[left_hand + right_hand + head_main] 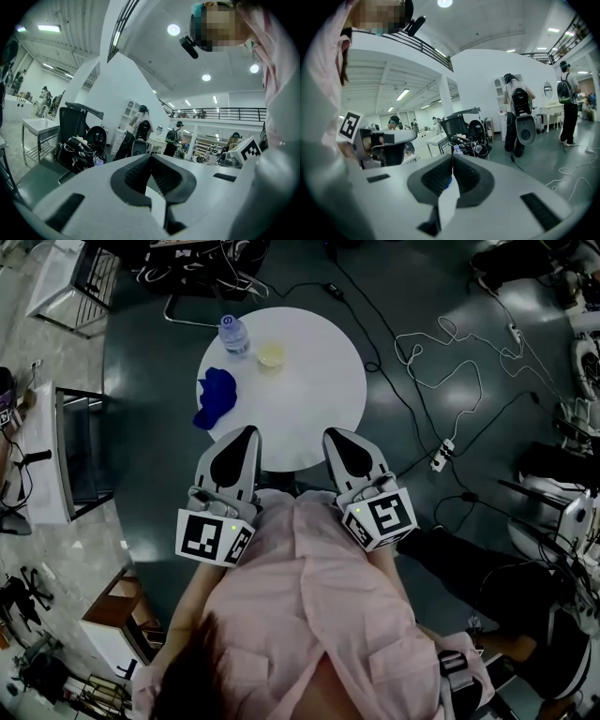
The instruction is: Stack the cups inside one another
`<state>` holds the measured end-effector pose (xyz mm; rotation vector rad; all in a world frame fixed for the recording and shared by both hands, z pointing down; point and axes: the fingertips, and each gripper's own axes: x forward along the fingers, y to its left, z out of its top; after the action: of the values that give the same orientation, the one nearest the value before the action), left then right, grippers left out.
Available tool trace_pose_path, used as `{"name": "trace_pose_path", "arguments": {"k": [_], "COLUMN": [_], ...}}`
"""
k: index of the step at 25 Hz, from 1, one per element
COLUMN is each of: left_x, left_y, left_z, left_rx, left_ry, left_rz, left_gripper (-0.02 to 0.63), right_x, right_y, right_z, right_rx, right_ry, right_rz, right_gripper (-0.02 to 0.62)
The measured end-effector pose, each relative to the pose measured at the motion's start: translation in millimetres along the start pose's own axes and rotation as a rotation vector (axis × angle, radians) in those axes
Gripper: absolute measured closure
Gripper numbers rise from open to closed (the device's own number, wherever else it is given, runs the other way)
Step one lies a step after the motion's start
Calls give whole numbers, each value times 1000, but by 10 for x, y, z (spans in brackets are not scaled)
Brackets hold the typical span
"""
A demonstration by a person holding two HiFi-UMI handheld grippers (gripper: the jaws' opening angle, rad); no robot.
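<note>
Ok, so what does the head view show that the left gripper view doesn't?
Only the head view shows the cup and the blue cloth on the round table, and a power strip on the floor. Only the left gripper view shows people with backpacks, a black chair piled with bags, and a balcony railing. Both show the left gripper, jaws together with nothing between them, and the right gripper beside it.
</note>
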<state>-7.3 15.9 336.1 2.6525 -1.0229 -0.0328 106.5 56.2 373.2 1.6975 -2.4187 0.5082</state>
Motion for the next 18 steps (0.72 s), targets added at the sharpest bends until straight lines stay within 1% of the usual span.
{"name": "trace_pose_path", "arguments": {"k": [18], "left_x": [29], "left_y": [257], "left_z": [195], "left_rx": [-8], "left_ry": [8], "left_rz": [-37], "left_gripper": [591], "right_x": [148], "right_y": [86], "right_z": [111], "right_rx": [9], "right_ry": [3], "right_rz": [-73], "right_gripper": [565]}}
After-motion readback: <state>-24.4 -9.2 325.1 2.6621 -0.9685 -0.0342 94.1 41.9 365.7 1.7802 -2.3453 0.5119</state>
